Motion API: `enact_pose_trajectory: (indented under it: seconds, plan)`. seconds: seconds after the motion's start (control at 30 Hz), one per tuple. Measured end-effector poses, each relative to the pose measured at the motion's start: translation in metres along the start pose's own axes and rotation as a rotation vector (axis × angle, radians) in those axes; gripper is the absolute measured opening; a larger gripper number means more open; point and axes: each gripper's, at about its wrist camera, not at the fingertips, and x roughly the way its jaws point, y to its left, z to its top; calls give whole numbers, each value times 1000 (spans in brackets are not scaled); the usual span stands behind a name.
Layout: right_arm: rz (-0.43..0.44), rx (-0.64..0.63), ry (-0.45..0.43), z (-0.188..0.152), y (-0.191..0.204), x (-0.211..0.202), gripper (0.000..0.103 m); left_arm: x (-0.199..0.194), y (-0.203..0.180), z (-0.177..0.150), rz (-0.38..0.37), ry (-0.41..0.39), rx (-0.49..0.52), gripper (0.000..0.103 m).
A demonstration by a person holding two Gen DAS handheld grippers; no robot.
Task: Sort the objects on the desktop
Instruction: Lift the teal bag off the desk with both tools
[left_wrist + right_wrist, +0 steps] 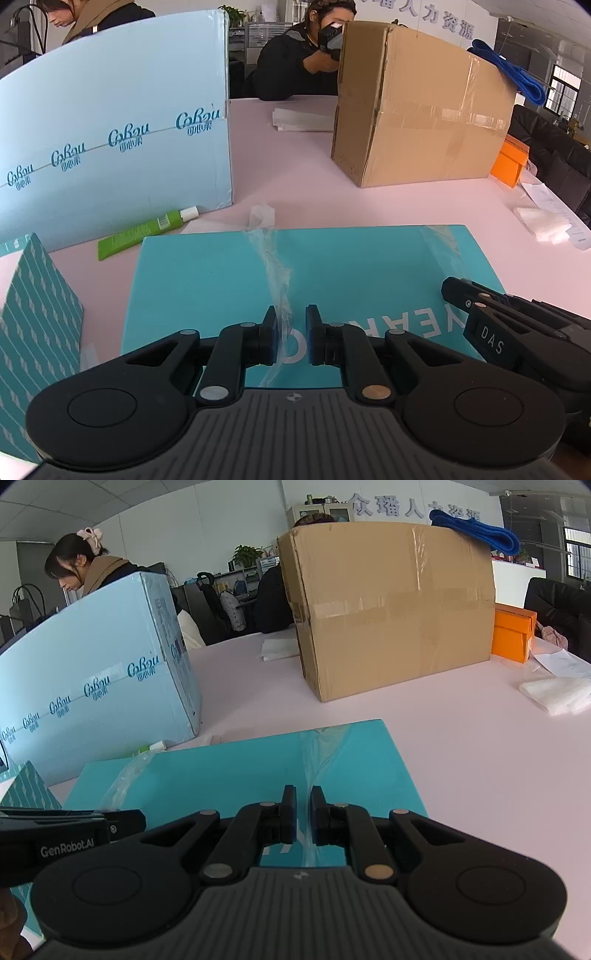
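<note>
Left wrist view: clear plastic film (279, 291) pinched in my left gripper (291, 334), strip trailing across teal box (207, 280) near worktop's (295, 192) front edge. My right gripper (303, 814) clamps second film strip (314, 760) further right on same box. Judging film light, limp, slippery, tear-prone; best grip at bunched fold, pulling gently. Green tube (144, 230) lies behind box, beside pale blue carton (110, 129); brown carton (417, 107) further back.

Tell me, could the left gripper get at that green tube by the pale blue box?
Probably yes. The green tube lies in the open on the table, but the left gripper is shut on a strip of clear plastic film.
</note>
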Motion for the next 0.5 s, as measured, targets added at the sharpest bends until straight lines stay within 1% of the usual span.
enact_pose_trajectory:
  seconds: [0.5]
  plan:
    - [19,7,-35,9,2,-8,13,-15,-3,10,17,-28,4,10]
